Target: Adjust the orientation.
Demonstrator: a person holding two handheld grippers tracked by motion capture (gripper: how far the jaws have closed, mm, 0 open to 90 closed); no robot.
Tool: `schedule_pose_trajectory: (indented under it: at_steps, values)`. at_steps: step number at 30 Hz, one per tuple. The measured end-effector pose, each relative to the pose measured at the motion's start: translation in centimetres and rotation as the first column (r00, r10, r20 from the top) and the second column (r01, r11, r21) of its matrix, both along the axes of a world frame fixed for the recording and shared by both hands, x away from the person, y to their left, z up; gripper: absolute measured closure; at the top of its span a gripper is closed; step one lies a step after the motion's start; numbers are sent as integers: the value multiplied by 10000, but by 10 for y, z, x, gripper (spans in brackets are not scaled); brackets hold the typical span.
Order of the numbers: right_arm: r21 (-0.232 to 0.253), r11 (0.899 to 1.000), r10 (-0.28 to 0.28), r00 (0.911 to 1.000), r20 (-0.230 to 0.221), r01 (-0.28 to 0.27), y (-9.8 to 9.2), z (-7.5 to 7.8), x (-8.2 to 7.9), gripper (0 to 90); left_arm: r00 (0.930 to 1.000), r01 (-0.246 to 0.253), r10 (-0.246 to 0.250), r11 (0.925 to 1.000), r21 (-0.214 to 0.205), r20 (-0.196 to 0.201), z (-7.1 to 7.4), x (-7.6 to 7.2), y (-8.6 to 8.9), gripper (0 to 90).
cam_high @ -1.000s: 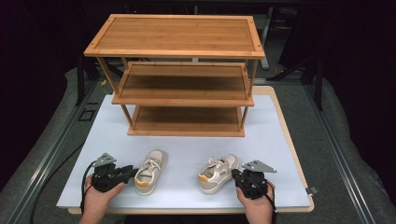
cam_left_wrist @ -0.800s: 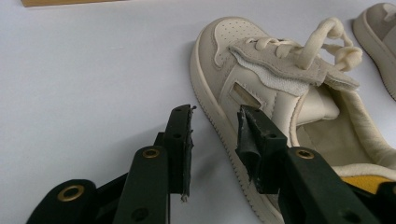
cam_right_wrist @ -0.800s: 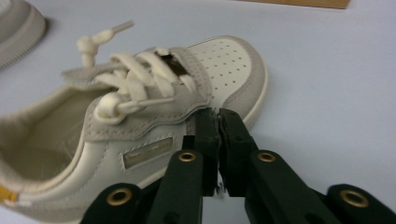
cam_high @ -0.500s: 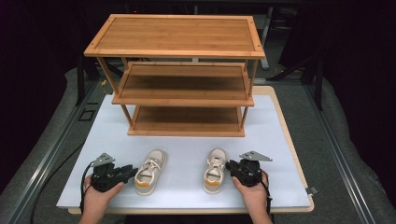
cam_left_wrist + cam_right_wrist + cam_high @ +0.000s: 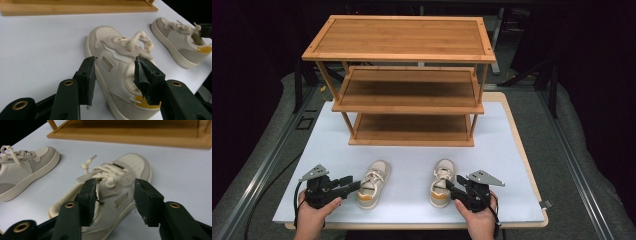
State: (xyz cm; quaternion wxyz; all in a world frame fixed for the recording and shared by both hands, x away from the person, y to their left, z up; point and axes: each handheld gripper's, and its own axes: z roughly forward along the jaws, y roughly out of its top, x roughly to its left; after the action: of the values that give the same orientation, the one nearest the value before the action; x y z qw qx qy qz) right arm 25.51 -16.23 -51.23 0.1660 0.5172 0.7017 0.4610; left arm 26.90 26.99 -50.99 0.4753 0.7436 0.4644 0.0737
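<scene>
Two cream sneakers with yellow heels lie side by side on the white board, toes toward the wooden rack: the left shoe [image 5: 372, 184] [image 5: 117, 50] and the right shoe [image 5: 442, 182] [image 5: 130, 167]. My left gripper [image 5: 354, 185] [image 5: 115, 61] straddles the outer wall of the left shoe at its collar. Its jaws have just been opening and stand apart from the wall. My right gripper [image 5: 451, 186] [image 5: 115, 183] has one jaw inside the right shoe's mouth and the other outside. Its jaws have just been opening too, and a clear gap shows beside the wall.
A three-tier wooden shoe rack [image 5: 407, 90] stands at the back of the white board [image 5: 412, 155], its shelves bare. The board's front edge lies just below both hands. Dark floor and metal rails flank the table.
The right shoe has swung from slanted to straight, toe toward the rack, and the right gripper shifted left with it, then spread its jaws. The left hand stayed in place.
</scene>
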Motion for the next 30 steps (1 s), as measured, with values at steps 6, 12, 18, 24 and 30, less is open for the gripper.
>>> schedule_pose_trajectory:
  at_steps: [6, 12, 18, 24, 30]
  values:
    - [-285, 9994, -225, 9967, -786, 203, 8, -11, 7, 469, 9995, 191, -186, 9996, 223, -238, -5, 5, -11, 514]
    - [-202, 9998, -107, 9951, -981, 87, 11, -12, 11, 517, 9985, -48, 90, 9972, 751, -546, -10, 14, -22, 598]
    - [80, 9992, 394, 9932, -1092, -388, 14, -13, 17, 552, 9977, -276, 303, 9986, 447, -612, -12, 20, -37, 605]
    - [-1, 9952, 973, 9897, -1048, -979, 29, -13, 23, 555, 9968, -320, 343, 9989, 329, -723, -11, 26, -58, 607]
    - [73, 9909, 1345, 9863, -959, -1345, 40, -14, 30, 557, 9969, -234, 248, 9995, 191, -746, -12, 30, -83, 603]
